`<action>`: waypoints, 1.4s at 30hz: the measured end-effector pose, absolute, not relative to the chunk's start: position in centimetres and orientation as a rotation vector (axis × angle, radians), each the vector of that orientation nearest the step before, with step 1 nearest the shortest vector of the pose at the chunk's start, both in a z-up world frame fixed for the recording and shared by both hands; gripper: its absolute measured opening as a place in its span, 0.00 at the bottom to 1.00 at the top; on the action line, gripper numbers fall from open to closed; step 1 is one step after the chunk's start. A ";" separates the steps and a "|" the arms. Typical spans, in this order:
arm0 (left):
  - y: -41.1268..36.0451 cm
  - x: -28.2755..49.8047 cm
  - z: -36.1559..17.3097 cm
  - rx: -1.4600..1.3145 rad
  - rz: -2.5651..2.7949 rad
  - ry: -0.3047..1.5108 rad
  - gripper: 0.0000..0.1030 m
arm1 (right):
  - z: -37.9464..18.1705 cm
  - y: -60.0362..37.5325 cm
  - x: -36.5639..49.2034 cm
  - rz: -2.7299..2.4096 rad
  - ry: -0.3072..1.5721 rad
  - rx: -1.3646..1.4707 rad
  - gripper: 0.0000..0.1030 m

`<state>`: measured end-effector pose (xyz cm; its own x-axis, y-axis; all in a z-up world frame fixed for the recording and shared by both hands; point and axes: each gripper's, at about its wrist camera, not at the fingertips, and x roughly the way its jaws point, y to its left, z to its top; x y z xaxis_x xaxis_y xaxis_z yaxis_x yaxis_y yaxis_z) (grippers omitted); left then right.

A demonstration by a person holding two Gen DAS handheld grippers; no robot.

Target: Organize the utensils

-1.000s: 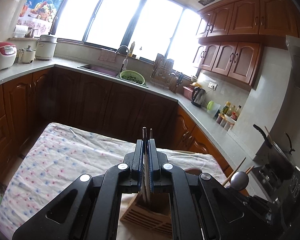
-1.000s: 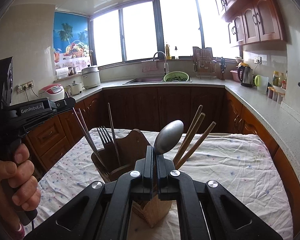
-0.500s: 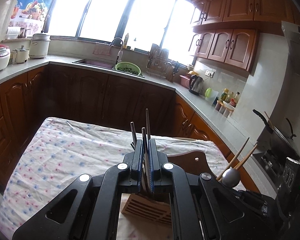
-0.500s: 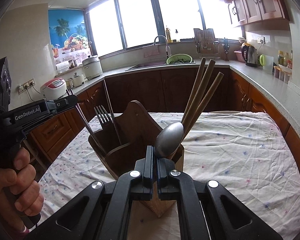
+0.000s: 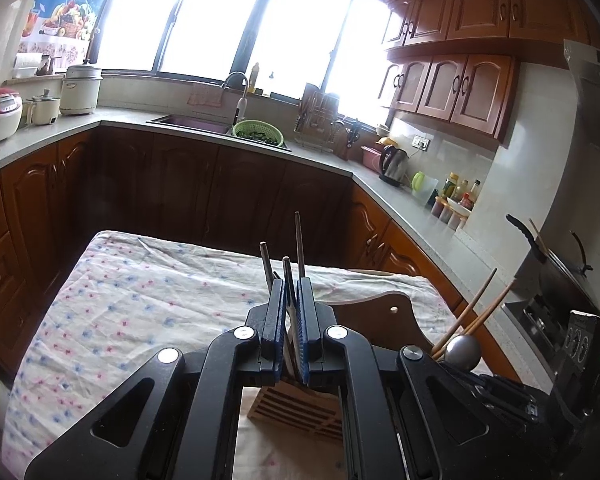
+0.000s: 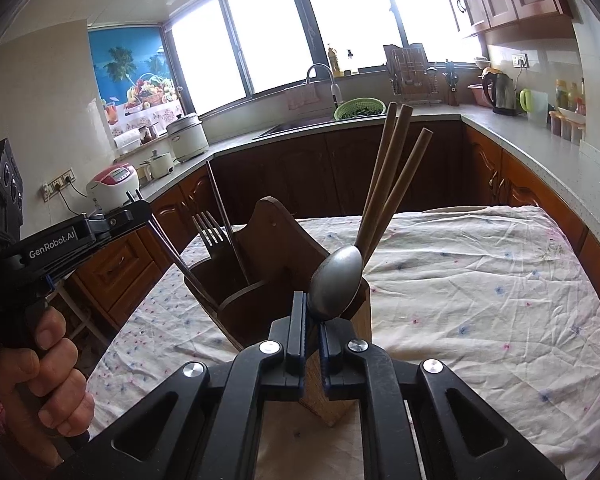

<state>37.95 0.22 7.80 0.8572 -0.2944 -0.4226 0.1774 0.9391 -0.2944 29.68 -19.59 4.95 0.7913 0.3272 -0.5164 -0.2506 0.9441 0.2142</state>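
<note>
A right gripper (image 6: 312, 320) pinches the handle of a metal spoon (image 6: 335, 282), its bowl rising just above the nearly closed fingers and directly over the near compartment of a wooden utensil holder (image 6: 268, 276). Beside it, the left gripper (image 5: 292, 312) is clamped on dark metal chopsticks (image 5: 286, 280), their lower ends reaching into the holder's far compartment with a fork (image 6: 209, 227). Wooden chopsticks (image 6: 392, 168) lean behind the spoon. The holder stands on a floral tablecloth (image 6: 460, 280); beyond lies the kitchen counter (image 6: 520, 136).
</note>
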 end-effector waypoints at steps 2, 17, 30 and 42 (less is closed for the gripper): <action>0.1 37.8 7.8 -0.248 -0.251 0.484 0.05 | 5.1 -19.6 29.5 0.310 0.576 0.136 0.08; 0.8 37.0 7.2 -0.258 -0.229 0.508 0.41 | 5.5 -20.4 27.8 0.270 0.544 0.141 0.42; 2.7 34.0 6.7 -0.288 -0.177 0.505 0.90 | 5.0 -21.6 26.2 0.268 0.530 0.186 0.81; 5.0 30.1 4.3 -0.336 -0.157 0.578 0.93 | 4.9 -22.5 23.3 0.269 0.501 0.233 0.91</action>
